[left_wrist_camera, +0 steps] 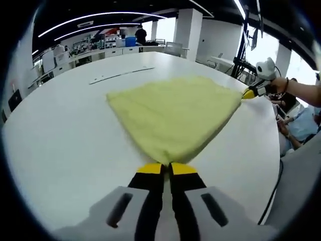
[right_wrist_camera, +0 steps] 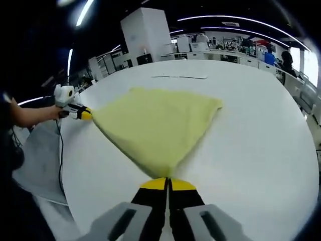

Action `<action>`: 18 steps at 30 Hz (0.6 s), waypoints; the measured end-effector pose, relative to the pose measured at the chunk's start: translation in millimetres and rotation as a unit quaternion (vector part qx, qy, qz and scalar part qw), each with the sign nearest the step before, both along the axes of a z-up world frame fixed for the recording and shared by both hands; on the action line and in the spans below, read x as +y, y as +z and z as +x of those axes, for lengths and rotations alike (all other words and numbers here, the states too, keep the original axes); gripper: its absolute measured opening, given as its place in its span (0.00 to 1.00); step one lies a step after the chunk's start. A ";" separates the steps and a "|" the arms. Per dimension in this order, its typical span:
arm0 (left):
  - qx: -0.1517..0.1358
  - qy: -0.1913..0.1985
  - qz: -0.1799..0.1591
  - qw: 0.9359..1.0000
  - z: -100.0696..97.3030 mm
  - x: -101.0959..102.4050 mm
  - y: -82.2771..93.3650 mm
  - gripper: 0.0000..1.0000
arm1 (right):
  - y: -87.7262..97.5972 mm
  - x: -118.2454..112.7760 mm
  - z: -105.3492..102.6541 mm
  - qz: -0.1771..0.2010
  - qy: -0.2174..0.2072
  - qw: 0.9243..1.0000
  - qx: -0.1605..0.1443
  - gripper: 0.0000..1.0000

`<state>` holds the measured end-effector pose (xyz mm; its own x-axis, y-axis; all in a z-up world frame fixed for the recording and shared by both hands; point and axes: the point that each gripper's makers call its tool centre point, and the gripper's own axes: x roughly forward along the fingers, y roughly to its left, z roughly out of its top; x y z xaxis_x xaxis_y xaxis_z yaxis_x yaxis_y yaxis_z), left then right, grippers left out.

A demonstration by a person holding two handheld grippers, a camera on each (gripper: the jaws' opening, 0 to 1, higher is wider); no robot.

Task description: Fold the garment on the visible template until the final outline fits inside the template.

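A pale yellow garment (left_wrist_camera: 173, 113) lies folded flat on the white round table (left_wrist_camera: 60, 135). In the left gripper view my left gripper (left_wrist_camera: 167, 168) is shut on its near corner. My right gripper (left_wrist_camera: 249, 93), held by a person's hand, pinches the corner at the right edge of the cloth. The right gripper view shows the same garment (right_wrist_camera: 155, 125) with my right gripper (right_wrist_camera: 168, 183) shut on its near corner and my left gripper (right_wrist_camera: 80, 113) clamped on the corner at the left. A thin pale strip (left_wrist_camera: 120, 75) lies on the table beyond the cloth.
The table edge (left_wrist_camera: 273, 150) runs close to the right gripper's side, with a grey sheet (right_wrist_camera: 40, 160) and a black cable (right_wrist_camera: 59, 150) hanging below it. A person's forearm (left_wrist_camera: 303, 91) reaches in there. Benches and a white pillar (right_wrist_camera: 145, 30) stand far behind.
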<state>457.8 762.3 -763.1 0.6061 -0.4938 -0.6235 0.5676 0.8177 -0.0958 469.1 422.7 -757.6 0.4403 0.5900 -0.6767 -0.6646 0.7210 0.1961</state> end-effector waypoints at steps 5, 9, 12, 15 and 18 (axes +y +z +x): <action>-0.002 0.001 0.003 1.000 -2.8 0.5 1.5 0.01 | -1.5 0.2 -4.0 -0.014 0.015 1.000 -0.002 0.00; -0.003 -0.005 0.011 1.000 -7.1 0.7 2.6 0.01 | -1.8 0.8 -6.6 -0.017 0.016 1.000 -0.003 0.00; -0.004 -0.005 0.012 1.000 -10.7 2.1 3.2 0.01 | -1.9 1.6 -9.4 -0.019 0.018 1.000 -0.002 0.00; -0.004 -0.004 0.013 1.000 -15.5 2.4 3.2 0.01 | -2.1 2.3 -12.3 -0.019 0.020 1.000 0.001 0.00; -0.002 -0.001 0.012 1.000 -21.6 2.5 2.6 0.01 | -1.9 2.6 -15.6 -0.021 0.020 1.000 0.002 0.00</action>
